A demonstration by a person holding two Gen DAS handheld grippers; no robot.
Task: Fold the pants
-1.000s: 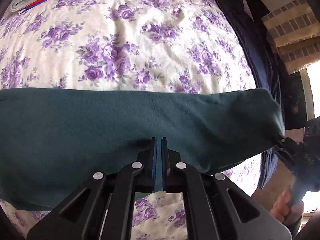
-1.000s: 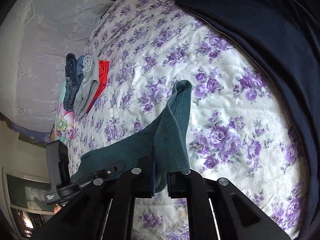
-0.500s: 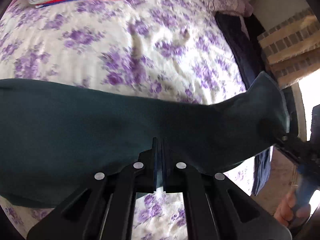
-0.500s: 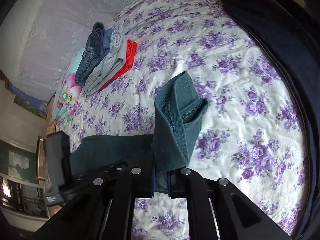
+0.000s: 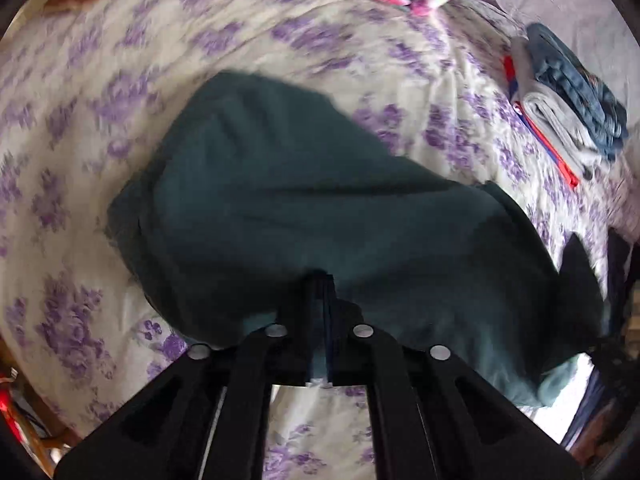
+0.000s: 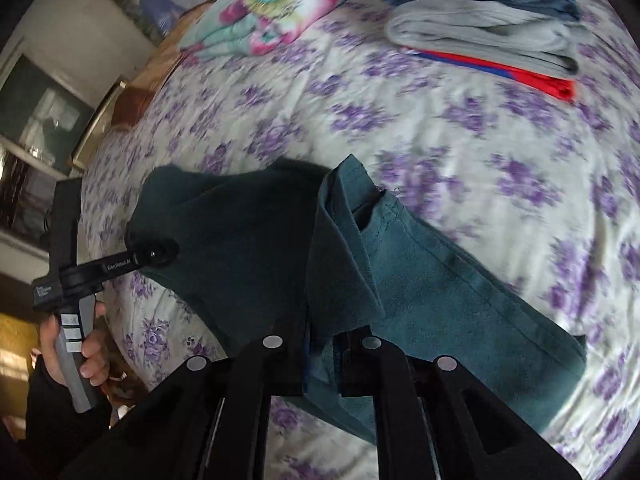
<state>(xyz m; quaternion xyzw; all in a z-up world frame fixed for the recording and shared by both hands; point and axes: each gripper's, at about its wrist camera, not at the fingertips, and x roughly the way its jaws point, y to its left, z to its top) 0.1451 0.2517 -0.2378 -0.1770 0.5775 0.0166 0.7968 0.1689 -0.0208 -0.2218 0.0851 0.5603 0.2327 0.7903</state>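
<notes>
Dark teal pants [image 5: 304,208] hang and drape over a bed with a purple-flowered sheet [image 5: 120,92]. My left gripper [image 5: 320,284] is shut on the near edge of the cloth. It also shows in the right wrist view [image 6: 154,254], pinching the far left edge of the pants [image 6: 440,292]. My right gripper [image 6: 320,344] is shut on a bunched hem end of the pants, whose right part lies flat on the sheet [image 6: 460,128]. The right gripper is hidden in the left wrist view.
A stack of folded clothes [image 6: 488,28], denim, grey and red, lies at the far side of the bed, also in the left wrist view [image 5: 568,108]. A floral pillow [image 6: 272,4] lies beside it. A wooden bed edge [image 6: 136,100] is at left.
Both grippers have swung with the pants toward the pillow end of the bed. The cloth, held stretched before, now sags and part of it lies on the sheet. Both stay shut.
</notes>
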